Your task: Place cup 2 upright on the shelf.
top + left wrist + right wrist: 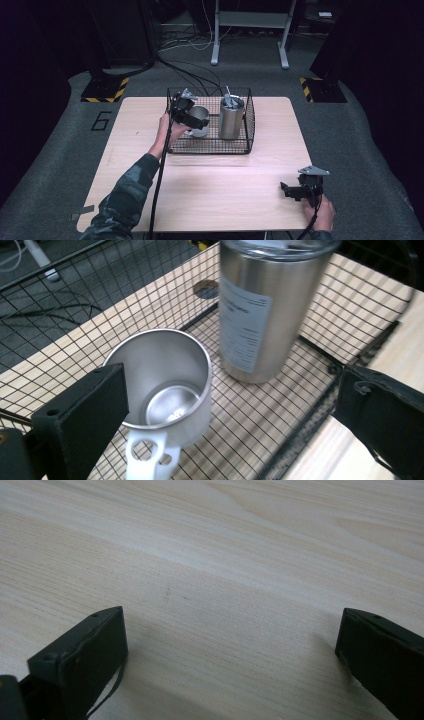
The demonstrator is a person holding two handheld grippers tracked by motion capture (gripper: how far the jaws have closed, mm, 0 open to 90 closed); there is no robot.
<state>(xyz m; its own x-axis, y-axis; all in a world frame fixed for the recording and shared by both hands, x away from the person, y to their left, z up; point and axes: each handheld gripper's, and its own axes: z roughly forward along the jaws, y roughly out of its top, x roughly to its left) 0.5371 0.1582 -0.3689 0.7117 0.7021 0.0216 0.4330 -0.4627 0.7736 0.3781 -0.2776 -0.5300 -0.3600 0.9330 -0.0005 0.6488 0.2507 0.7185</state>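
The left tongs (pixel 220 405), jaws wide apart, hover just above the upright steel mug (pixel 165 385) in the wire basket (pixel 210 147) (handle toward them); the right tongs (pixel 298 191), also spread, rest far off on the worktop (pixel 225 190).

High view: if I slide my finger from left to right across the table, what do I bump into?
Left gripper → short steel mug → tall steel tumbler → right side of the wire basket → right gripper.
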